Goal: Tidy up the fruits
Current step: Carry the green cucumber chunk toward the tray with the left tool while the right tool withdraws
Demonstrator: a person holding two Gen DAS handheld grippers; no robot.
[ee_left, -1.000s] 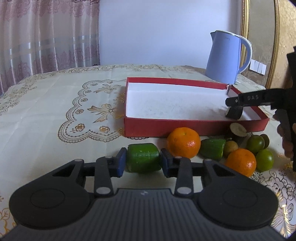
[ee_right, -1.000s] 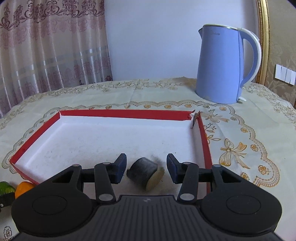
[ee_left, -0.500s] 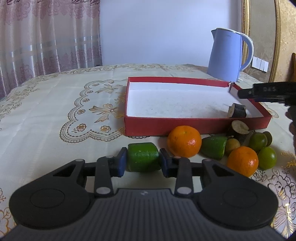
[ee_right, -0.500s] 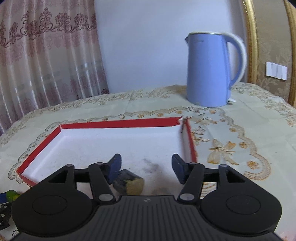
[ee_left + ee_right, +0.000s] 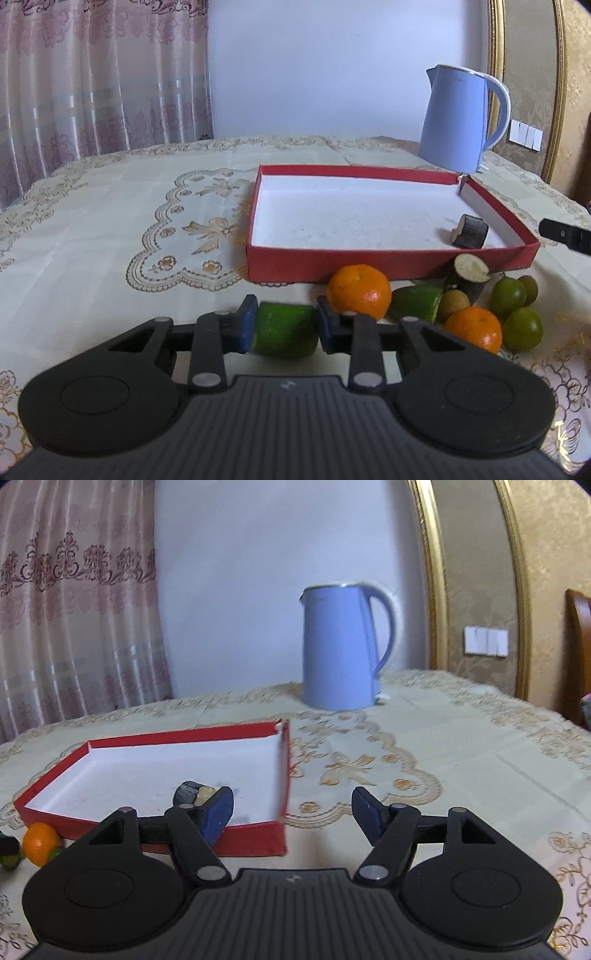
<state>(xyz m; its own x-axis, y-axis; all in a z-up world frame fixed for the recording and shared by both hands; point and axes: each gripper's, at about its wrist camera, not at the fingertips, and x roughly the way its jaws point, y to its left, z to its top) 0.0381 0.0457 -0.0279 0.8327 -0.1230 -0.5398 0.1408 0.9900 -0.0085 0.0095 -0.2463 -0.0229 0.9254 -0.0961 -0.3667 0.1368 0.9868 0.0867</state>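
My left gripper is shut on a green cut fruit piece, held low over the tablecloth in front of the red tray. A dark cut piece lies in the tray's near right corner; it also shows in the right wrist view. Two oranges, another green piece, a dark piece and small green fruits lie in front of the tray. My right gripper is open and empty, over the tray's near right corner.
A blue kettle stands behind the tray on the embroidered tablecloth; it also shows in the right wrist view. A curtain hangs at the back left. A wooden chair stands at the far right.
My right gripper has let go of the dark piece, opened wide, and pulled back and right out of the tray. My left gripper still holds the green piece, barely moved.
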